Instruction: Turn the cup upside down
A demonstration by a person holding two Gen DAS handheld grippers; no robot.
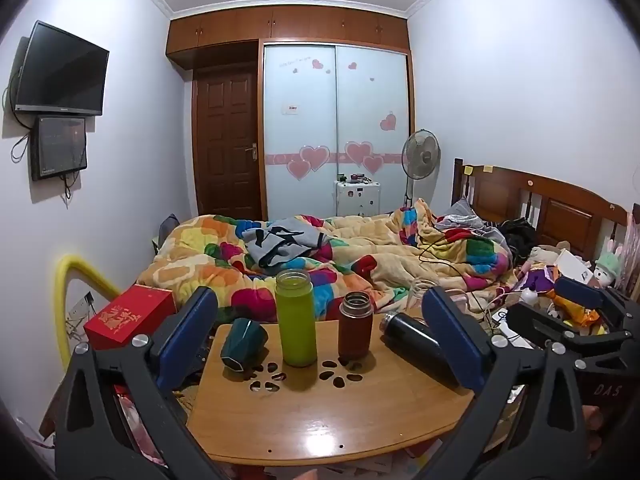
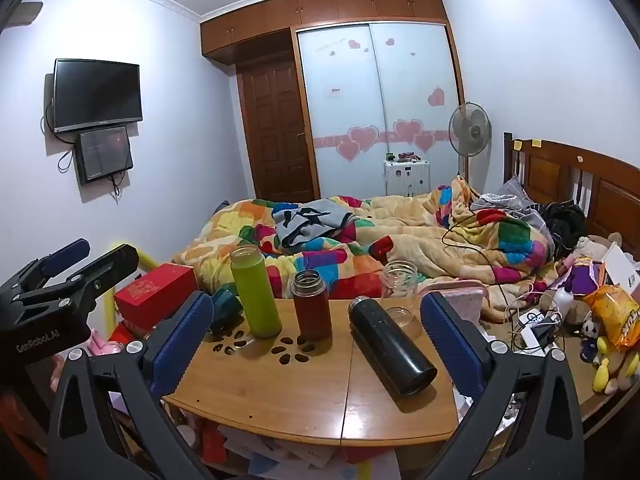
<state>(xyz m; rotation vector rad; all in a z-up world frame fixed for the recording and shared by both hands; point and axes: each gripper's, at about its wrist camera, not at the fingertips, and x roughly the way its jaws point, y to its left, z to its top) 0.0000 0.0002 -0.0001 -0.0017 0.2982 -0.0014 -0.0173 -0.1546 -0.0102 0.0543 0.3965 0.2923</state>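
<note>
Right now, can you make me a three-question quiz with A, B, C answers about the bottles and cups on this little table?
1. Where is the green bottle?
A. left of the brown bottle
B. on the bed
C. right of the black flask

2. How many things stand upright on the wooden table?
A. one
B. three
C. six

3. How is the black flask?
A. upright
B. lying on its side
C. held in a hand-held gripper

Answers: 1 A, it stands just left of it. 2 B, the green bottle, brown bottle and glass jar stand. 3 B, it lies flat, untouched.
</note>
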